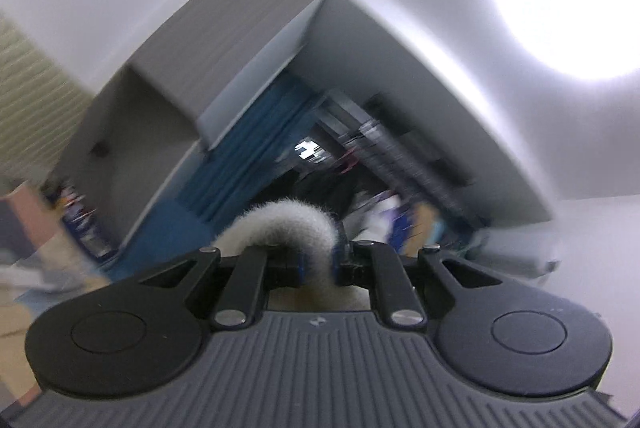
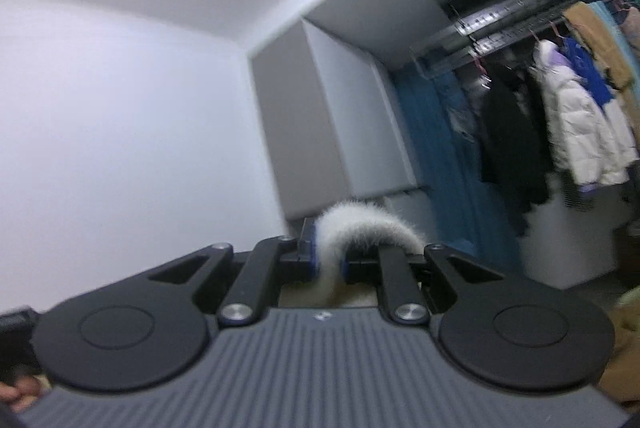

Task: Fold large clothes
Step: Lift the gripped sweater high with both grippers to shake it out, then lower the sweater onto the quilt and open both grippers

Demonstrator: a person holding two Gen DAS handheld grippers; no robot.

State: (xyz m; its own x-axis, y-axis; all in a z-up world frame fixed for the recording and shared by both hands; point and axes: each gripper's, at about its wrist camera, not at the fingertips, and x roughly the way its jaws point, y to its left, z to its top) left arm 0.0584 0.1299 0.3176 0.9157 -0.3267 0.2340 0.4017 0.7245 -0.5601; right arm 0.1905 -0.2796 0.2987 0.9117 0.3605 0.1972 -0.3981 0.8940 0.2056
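In the left wrist view, the left gripper (image 1: 318,264) is seen nearly closed on a fold of white fluffy garment (image 1: 280,224), which is pinched between the pads and arches over the left-hand finger. In the right wrist view, the right gripper (image 2: 329,260) is likewise clamped on the white fluffy garment (image 2: 368,228), which is looped over the right-hand finger; a clothes rack (image 2: 520,24) is noted beyond, to the right.

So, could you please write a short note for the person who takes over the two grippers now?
Left gripper: shut on a fold of the white fluffy garment, pointing toward the wardrobe.
Right gripper: shut on the same fluffy fabric, facing the clothes rail.
Done: both grips are taken.
Left: the folding itself; the rest of the garment is out of view.
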